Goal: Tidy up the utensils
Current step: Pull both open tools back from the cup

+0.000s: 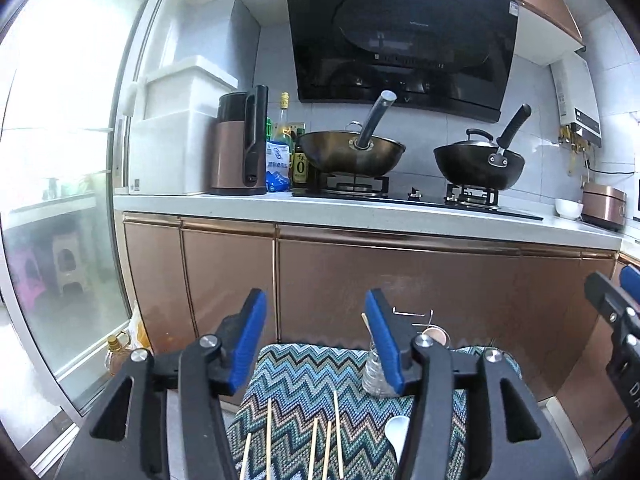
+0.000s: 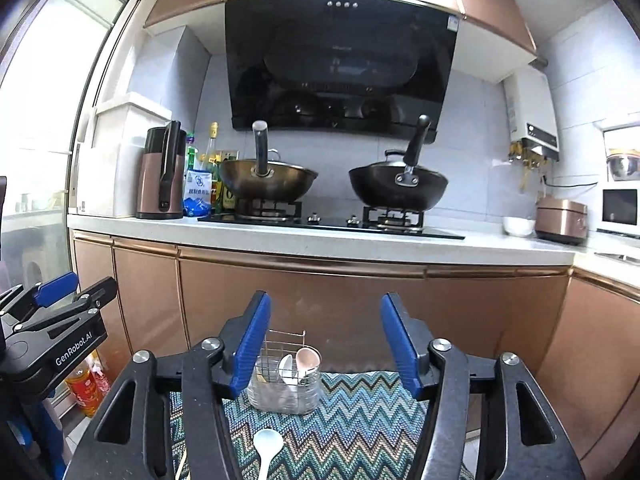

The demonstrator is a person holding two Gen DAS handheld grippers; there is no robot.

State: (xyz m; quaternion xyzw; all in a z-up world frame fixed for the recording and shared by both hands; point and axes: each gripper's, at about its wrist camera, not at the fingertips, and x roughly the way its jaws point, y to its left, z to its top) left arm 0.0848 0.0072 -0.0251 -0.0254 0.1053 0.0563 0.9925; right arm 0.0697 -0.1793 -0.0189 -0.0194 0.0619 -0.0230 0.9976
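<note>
A kitchen with copper-coloured cabinets [image 2: 320, 300] and a zigzag-patterned cloth [image 2: 360, 420] spread over a low surface in front of them. On the cloth stands a wire utensil caddy [image 2: 284, 376] holding a white spoon and a pink one. Just in front of the caddy lies a white spoon [image 2: 266, 450]; left of that spoon lie wooden chopsticks [image 1: 304, 440], side by side. The left gripper [image 1: 316, 340] and right gripper [image 2: 324, 344] both hover above the cloth, jaws spread wide, grasping nothing. Behind, two woks [image 2: 396, 188] sit on the stove.

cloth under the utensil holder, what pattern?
Zigzag chevron in teal, blue, black and cream on the cloth; the right wrist view shows it best.
</note>
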